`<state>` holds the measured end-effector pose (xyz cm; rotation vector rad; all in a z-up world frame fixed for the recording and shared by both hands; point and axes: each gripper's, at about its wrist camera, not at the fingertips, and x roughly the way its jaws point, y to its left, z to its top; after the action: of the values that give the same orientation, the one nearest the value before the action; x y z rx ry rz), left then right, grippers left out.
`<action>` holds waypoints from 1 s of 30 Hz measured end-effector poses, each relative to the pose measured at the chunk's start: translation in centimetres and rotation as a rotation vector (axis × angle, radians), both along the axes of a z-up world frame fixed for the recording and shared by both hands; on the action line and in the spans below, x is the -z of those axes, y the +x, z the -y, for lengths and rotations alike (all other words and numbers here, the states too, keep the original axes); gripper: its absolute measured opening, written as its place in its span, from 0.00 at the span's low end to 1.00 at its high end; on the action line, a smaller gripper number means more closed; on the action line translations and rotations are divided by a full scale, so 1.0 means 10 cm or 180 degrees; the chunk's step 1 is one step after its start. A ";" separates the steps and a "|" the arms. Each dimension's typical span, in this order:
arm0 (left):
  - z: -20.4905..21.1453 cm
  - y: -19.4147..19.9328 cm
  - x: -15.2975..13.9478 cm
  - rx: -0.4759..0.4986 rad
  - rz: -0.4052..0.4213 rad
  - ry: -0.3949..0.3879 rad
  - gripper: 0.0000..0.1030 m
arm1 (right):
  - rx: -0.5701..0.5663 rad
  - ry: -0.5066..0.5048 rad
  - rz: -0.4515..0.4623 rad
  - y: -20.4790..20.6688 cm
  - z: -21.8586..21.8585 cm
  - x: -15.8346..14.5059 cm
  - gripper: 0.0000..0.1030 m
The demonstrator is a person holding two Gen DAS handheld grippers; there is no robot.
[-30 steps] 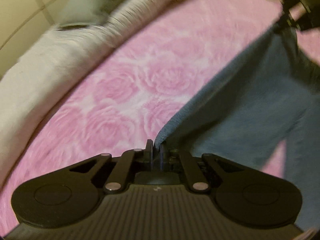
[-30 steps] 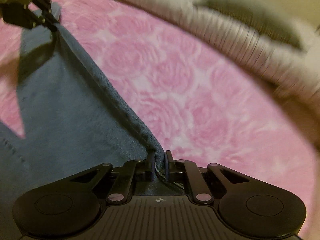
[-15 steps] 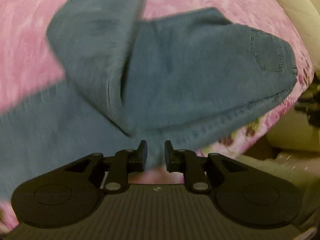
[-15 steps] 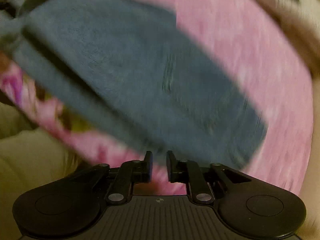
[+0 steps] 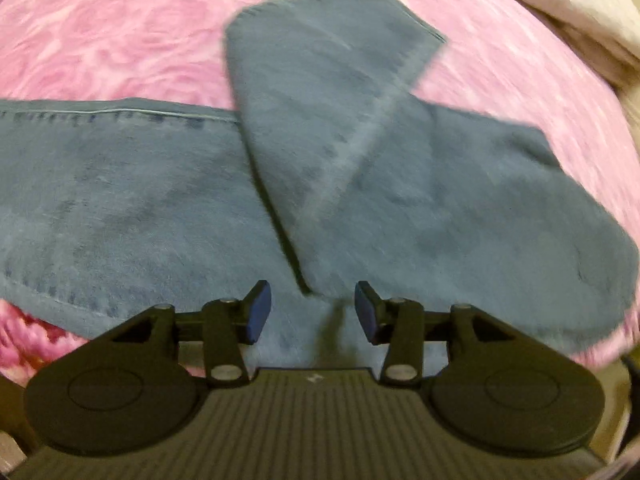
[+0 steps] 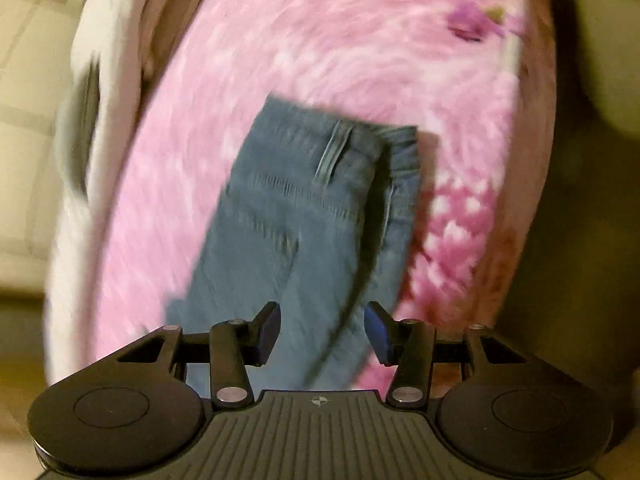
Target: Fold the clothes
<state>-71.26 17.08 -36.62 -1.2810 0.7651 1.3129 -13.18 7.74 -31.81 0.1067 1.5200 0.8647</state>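
- Left wrist view, left of the frame: the jeans lie flat on the pink rose-patterned blanket, one stretch of denim running in from the left edge with its stitched seam along the top.
- Centre of the same view: a trouser leg is folded back over the rest, its hem pointing to the upper middle of the frame and skewed off the line of the layer below; a second layer spreads toward the lower right.
- Bottom centre: the left claw hangs just above the denim with its jaws opening, nothing between them, the blue pads clear of the cloth.
- Upper right corner: a pale bedcover bunches at the edge of the blanket.
- Right wrist view, left edge: the same pale cover borders the pink blanket.
- Centre: the waistband end of the jeans, belt loop uppermost, runs down the frame to the claw.
- Bottom centre: the right claw is likewise opening and holds nothing, with denim lying beneath the gap. The picture is blurred.
- Judgement: a fold has just been laid and released.
- Next move, as I read it: square the crooked leg over the lower layer, then pinch both layers at one end, each claw at a corner, and carry that end over for the next fold.
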 end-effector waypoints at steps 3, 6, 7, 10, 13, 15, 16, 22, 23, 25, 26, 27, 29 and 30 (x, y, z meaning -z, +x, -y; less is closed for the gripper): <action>-0.12 -0.02 0.11 -0.0281 -0.0034 0.0059 0.39 | 0.0087 0.0080 0.0075 0.16 -0.05 0.10 0.49; -0.24 0.00 0.23 -0.0439 -0.0093 0.0067 0.39 | 0.0160 0.0164 0.0155 0.28 -0.08 0.20 0.49; -0.26 0.02 0.25 -0.0438 -0.0119 0.0098 0.37 | 0.0212 0.0199 0.0132 0.34 -0.08 0.25 0.49; -0.32 0.07 0.29 -0.0420 -0.0200 0.0196 0.15 | 0.0319 0.0301 0.0041 0.49 -0.13 0.37 0.49; -0.31 0.12 0.26 -0.0246 -0.0318 0.0287 0.06 | 0.0216 0.0243 0.0119 0.58 -0.29 0.48 0.49; -0.28 0.12 0.20 -0.0191 -0.0370 0.0367 0.04 | 0.0112 0.0222 0.0157 0.62 -0.38 0.52 0.43; -0.25 0.12 0.14 -0.0177 -0.0391 0.0425 0.04 | 0.0038 0.0216 0.0184 0.63 -0.42 0.52 0.17; 0.18 0.09 -0.17 -0.0137 -0.0384 0.0652 0.04 | -0.0448 0.0405 0.0474 0.60 -0.41 0.17 0.12; 0.26 0.09 -0.18 -0.0141 -0.0397 0.0660 0.04 | -0.0473 0.0416 0.0490 0.62 -0.37 0.13 0.12; 0.43 0.09 -0.19 -0.0177 -0.0409 0.0667 0.04 | -0.0505 0.0402 0.0503 0.65 -0.31 0.10 0.12; 0.48 0.11 -0.16 -0.0186 -0.0432 0.0655 0.04 | -0.0511 0.0380 0.0497 0.67 -0.28 0.11 0.12; 0.53 0.13 -0.13 -0.0189 -0.0459 0.0643 0.05 | -0.0521 0.0347 0.0498 0.68 -0.28 0.13 0.12; 0.54 0.19 -0.03 -0.0138 -0.0551 0.0621 0.05 | -0.0564 0.0268 0.0529 0.69 -0.28 0.21 0.12; 0.53 0.22 0.02 -0.0116 -0.0598 0.0611 0.04 | -0.0577 0.0239 0.0540 0.69 -0.30 0.25 0.12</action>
<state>-69.06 11.80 -36.79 -1.0335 0.7283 1.5132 -6.27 10.74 -34.30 -0.0497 1.3530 1.0489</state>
